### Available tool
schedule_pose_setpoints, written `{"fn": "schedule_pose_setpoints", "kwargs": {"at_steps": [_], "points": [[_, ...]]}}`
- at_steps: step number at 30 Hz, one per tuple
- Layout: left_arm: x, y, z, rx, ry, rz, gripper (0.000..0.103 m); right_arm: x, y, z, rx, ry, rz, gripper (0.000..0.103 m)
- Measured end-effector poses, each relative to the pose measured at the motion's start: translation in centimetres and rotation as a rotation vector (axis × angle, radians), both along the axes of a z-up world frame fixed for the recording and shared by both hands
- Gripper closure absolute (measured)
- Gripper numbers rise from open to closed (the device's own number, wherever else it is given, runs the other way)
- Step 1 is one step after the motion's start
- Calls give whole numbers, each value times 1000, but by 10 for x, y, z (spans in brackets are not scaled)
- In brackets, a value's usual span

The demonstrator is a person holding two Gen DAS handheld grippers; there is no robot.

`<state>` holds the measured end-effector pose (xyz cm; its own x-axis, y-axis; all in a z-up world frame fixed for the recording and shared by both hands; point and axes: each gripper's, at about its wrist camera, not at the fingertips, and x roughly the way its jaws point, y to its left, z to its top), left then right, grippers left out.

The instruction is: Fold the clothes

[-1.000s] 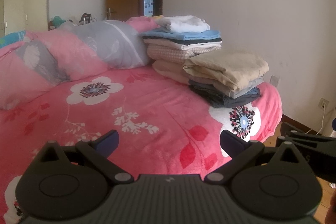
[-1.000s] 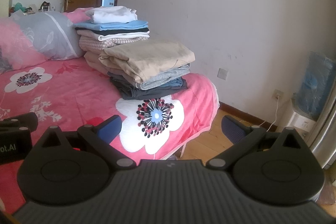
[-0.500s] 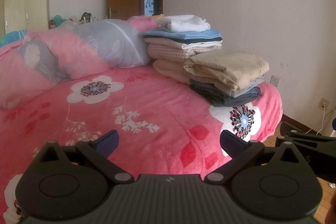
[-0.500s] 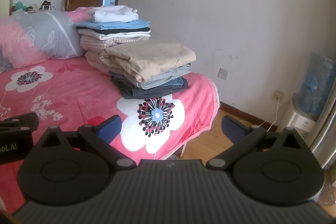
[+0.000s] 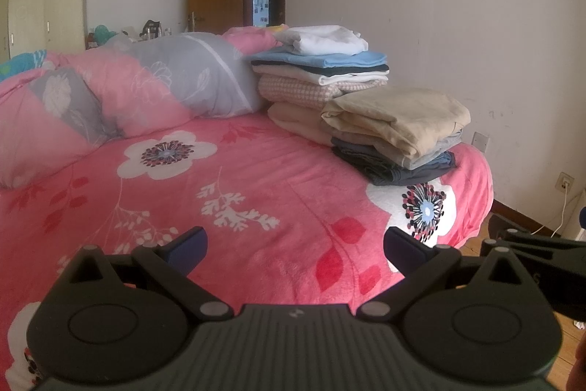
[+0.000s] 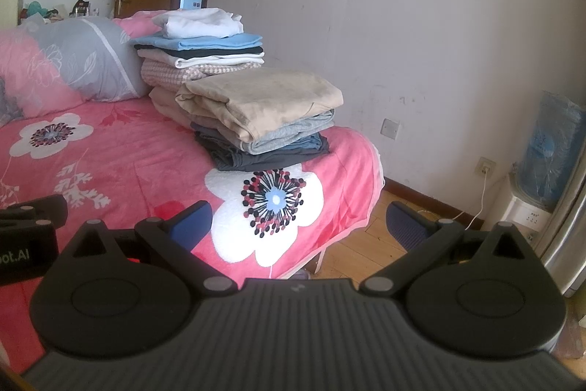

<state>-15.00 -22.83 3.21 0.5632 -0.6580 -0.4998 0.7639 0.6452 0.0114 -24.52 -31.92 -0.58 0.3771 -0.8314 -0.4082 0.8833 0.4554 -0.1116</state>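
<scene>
The left gripper (image 5: 295,246) is held level above the pink flowered blanket (image 5: 256,178), with its two blue-tipped fingers (image 5: 188,244) spread wide and nothing between them. The right gripper (image 6: 298,222) is held in the same way, also level and wide open and empty; its left finger is over the corner of the bed and its right finger is over the wooden floor (image 6: 351,244). Each gripper shows at the edge of the other's view, so they are side by side. On the side of the left gripper, seen from the right wrist, a white text ending in "ot.AI" (image 6: 13,257) can be read. The folded clothes are ahead of both grippers, well apart from them: a low pile with a beige piece on top (image 6: 263,101) lies ahead, to the right of the left gripper and slightly to the left of the right gripper, and a taller pile with a white piece on top (image 6: 201,24) stands just behind it, near the wall (image 6: 403,24). Pink and grey pillows (image 5: 164,79) lie ahead to the left.
</scene>
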Motion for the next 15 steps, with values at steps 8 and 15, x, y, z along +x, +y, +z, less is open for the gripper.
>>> {"fn": "schedule_pose_setpoints", "kwargs": {"at_steps": [8, 15], "points": [[1, 1, 0, 0, 0, 1, 0, 1, 0, 0, 1, 1, 1, 1], [1, 1, 0, 0, -3, 3, 0, 1, 0, 0, -1, -1, 1, 1]]}}
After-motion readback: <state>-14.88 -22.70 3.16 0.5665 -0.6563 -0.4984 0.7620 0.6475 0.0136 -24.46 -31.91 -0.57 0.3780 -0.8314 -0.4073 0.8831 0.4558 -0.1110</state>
